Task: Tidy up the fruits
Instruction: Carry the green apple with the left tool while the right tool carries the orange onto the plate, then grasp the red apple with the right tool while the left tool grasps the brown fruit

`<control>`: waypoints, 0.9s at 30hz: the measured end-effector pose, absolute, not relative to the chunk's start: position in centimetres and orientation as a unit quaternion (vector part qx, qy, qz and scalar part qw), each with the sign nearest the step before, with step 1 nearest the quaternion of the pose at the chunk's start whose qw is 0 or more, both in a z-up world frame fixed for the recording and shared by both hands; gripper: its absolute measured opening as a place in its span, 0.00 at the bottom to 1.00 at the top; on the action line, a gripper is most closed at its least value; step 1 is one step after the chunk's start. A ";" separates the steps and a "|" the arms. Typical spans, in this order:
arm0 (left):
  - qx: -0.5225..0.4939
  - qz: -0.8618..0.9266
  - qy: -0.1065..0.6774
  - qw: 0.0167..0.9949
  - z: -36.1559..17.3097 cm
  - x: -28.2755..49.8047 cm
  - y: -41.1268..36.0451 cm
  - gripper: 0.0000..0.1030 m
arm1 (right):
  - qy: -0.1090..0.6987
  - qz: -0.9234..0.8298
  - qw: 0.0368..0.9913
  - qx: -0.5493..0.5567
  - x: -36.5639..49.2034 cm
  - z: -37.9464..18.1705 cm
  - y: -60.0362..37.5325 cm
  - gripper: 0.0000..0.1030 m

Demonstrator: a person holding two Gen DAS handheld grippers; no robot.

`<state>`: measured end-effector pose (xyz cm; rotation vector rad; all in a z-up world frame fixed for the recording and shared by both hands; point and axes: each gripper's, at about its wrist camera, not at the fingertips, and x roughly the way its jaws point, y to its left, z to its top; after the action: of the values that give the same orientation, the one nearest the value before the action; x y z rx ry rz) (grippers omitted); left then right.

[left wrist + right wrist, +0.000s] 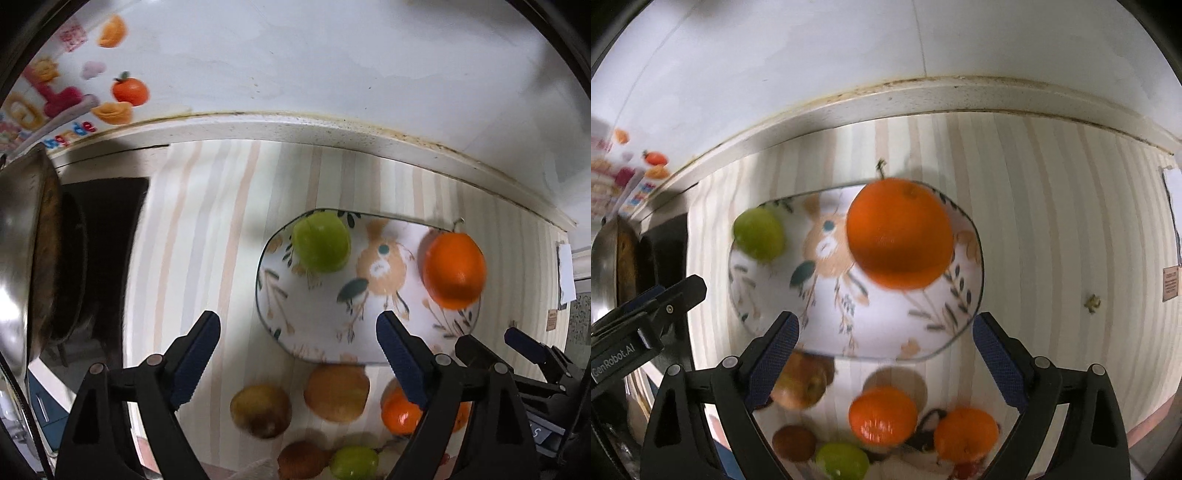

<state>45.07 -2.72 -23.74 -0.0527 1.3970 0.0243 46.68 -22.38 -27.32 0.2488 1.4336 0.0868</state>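
A patterned plate (317,332) (831,325) lies on the striped counter. On it sit a green fruit (320,243) (759,233) at the left and a large orange (453,269) (899,232) at the right. Near the counter's front lie loose fruits: a yellow-brown pear (260,410), a tan fruit (336,391), a small orange (400,410) (882,413), another orange (966,434), an apple (801,384), a brown fruit (301,459) (794,441) and a green fruit (354,461) (842,459). My left gripper (297,343) is open and empty above the plate's near edge. My right gripper (886,343) is open and empty, below the large orange.
A metal pan (26,258) (605,266) and a black stove area (107,236) stand at the left. A white wall ledge (295,125) (923,92) bounds the counter at the back. Fruit stickers (129,90) are on the wall.
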 end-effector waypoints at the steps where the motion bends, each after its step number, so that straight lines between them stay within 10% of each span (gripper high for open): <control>1: -0.023 0.011 0.637 0.771 -23.1 44.3 -2.7 0.84 | 0.652 0.041 0.749 0.110 46.0 -26.7 -22.4 0.94; 27: -0.011 -0.039 0.587 0.808 -17.2 33.1 2.5 0.84 | 0.578 0.028 0.806 0.129 32.7 -15.5 -20.2 0.94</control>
<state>33.06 2.47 -17.17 -0.0234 1.2557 -0.0832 32.66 -20.15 -15.45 0.2762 1.2365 0.0594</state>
